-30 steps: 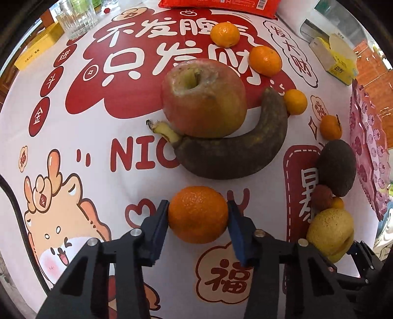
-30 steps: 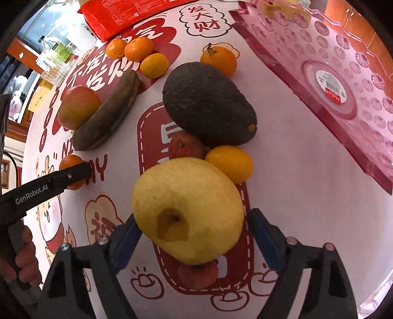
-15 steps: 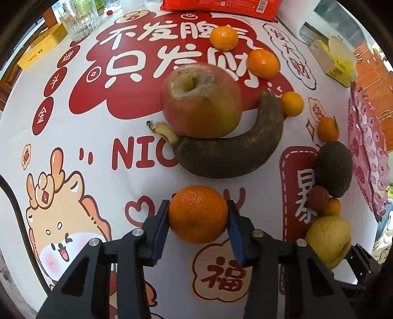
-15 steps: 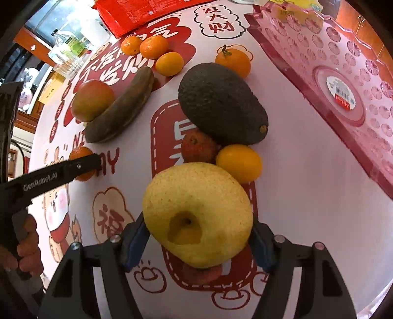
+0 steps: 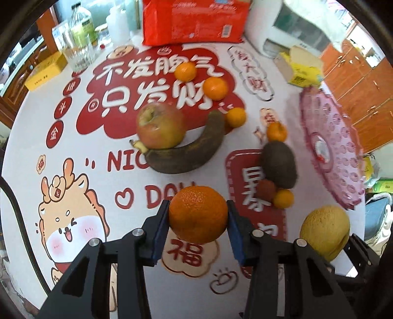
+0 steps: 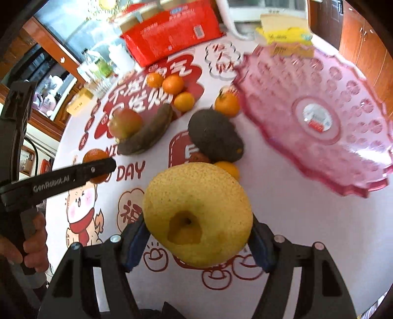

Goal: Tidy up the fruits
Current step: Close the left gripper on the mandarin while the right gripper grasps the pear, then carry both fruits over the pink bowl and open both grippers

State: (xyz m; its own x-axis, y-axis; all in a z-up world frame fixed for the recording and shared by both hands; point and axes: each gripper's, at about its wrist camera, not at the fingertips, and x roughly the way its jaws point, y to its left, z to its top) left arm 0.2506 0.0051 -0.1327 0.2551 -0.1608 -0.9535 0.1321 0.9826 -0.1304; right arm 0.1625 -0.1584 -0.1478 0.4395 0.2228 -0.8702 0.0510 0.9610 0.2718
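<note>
The left gripper (image 5: 198, 220) points steeply down, its blue-padded fingers (image 5: 161, 228) pressed on both sides of an orange (image 5: 198, 214), which hangs clear above the printed surface (image 5: 73, 152). The right gripper (image 6: 197, 243) also tilts down; its fingers (image 6: 133, 241) clamp a yellow pear (image 6: 197, 213), core end toward the camera, lifted off the surface. Its jaws have just been closing, and the pear sits between them. In the right wrist view a hand (image 6: 32, 247) at the lower left wraps the left gripper's black handle.

Beyond the pear lie a small yellow-orange fruit (image 5: 283, 198) and a small reddish fruit (image 5: 266, 190), both touching a dark avocado (image 5: 278, 164). Past the avocado sits a tangerine (image 5: 277, 132).

Farther left, a blackened banana (image 5: 189, 154) curves around a red-green apple (image 5: 159, 126) that rests against it. Three more tangerines (image 5: 215, 88) lie in a loose line behind, the nearest beside the banana's tip.

The pink plastic fruit plate (image 6: 282, 98) stands to the right of the avocado, with only a label at its centre and no fruit in it.

At the far edge are a red packet (image 5: 196, 22), a yellow box (image 5: 301, 71), a drinking glass (image 5: 78, 52) and bottles (image 5: 81, 24).
</note>
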